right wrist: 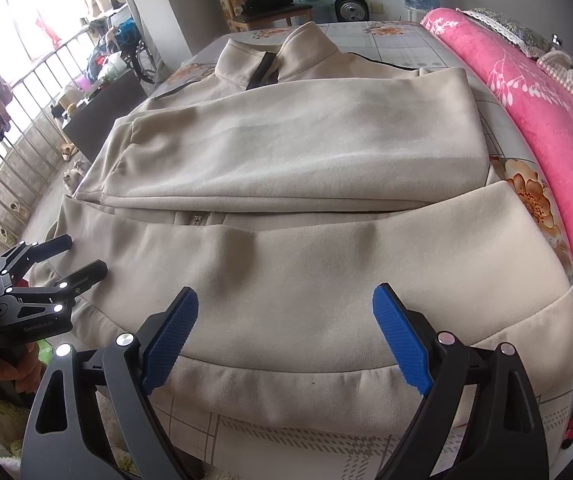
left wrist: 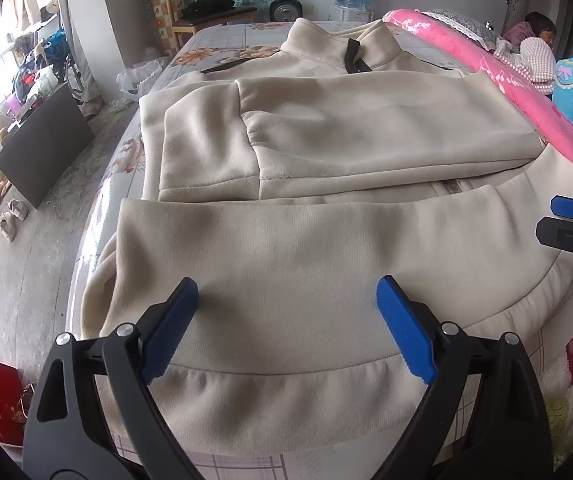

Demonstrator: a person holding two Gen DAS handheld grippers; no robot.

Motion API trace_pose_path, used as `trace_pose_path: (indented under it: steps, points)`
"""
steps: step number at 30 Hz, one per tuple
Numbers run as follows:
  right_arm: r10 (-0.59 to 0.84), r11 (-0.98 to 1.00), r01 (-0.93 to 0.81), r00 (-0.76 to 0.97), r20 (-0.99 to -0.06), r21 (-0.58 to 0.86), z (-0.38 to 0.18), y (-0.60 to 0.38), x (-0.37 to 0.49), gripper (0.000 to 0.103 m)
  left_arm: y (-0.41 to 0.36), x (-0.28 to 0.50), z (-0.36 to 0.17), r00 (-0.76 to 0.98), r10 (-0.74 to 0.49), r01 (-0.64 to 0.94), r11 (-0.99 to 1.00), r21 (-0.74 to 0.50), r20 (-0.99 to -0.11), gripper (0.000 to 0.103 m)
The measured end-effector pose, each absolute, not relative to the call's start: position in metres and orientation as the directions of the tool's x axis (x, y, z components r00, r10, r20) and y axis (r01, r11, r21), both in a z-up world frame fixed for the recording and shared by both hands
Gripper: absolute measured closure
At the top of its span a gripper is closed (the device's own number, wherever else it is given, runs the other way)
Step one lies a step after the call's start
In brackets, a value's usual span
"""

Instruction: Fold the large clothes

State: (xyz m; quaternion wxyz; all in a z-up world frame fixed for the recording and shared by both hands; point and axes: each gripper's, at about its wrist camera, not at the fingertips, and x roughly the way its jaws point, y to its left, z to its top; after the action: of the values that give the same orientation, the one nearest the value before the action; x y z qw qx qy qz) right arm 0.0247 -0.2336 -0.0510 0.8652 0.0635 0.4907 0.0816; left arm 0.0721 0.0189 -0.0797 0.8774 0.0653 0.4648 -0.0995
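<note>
So there's a big cream jacket (left wrist: pixel 326 248) lying flat on the bed (left wrist: pixel 222 42), collar (left wrist: pixel 340 46) at the far end and hem nearest the cameras, both sleeves folded across the chest. Left of the jacket, off the bed, a dark cabinet (left wrist: pixel 46 148) stands on the floor. The left gripper (left wrist: pixel 288 300) hangs over the hem's left part, jaws spread wide, nothing pinched. The right gripper (right wrist: pixel 286 310) is over the hem further right, jaws also wide apart and empty. Right of the jacket, a pink blanket (right wrist: pixel 534 92) runs along the bed's edge.
</note>
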Motion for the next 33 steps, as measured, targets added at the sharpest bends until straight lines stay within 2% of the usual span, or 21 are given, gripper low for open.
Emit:
trace_pose_path:
  steps: [7, 13, 20, 28, 29, 30, 33]
  points:
    - [0.255, 0.966, -0.096, 0.538, -0.804, 0.242, -0.024, -0.255, 0.033, 0.016, 0.024, 0.077, -0.032, 0.630, -0.080, 0.235, 0.968, 0.092, -0.772, 0.016]
    - [0.276, 0.958, -0.108, 0.583, -0.764, 0.264, 0.010, -0.282, 0.068, 0.016, 0.020, 0.115, 0.022, 0.699, -0.094, 0.241, 0.964, 0.109, -0.709, 0.016]
    - [0.324, 0.941, -0.127, 0.617, -0.717, 0.315, 0.048, -0.304, 0.136, 0.016, 0.000, 0.205, 0.056, 0.692, -0.177, 0.242, 0.970, -0.005, -0.700, 0.016]
    - [0.336, 0.939, -0.136, 0.545, -0.768, 0.315, 0.043, -0.291, 0.290, 0.016, -0.044, 0.347, 0.038, 0.623, -0.174, 0.182, 0.980, -0.075, -0.762, 0.016]
    - [0.341, 0.937, -0.128, 0.527, -0.779, 0.324, 0.036, -0.289, 0.312, 0.016, -0.048, 0.361, 0.031, 0.611, -0.169, 0.172, 0.982, -0.079, -0.773, 0.019]
    - [0.334, 0.940, -0.117, 0.514, -0.790, 0.321, 0.030, -0.285, 0.329, 0.016, -0.053, 0.377, 0.024, 0.596, -0.160, 0.161, 0.984, -0.078, -0.787, 0.029]
    - [0.302, 0.952, -0.099, 0.474, -0.827, 0.290, 0.009, -0.273, 0.377, 0.016, -0.064, 0.414, -0.003, 0.533, -0.155, 0.166, 0.983, -0.078, -0.832, 0.038]
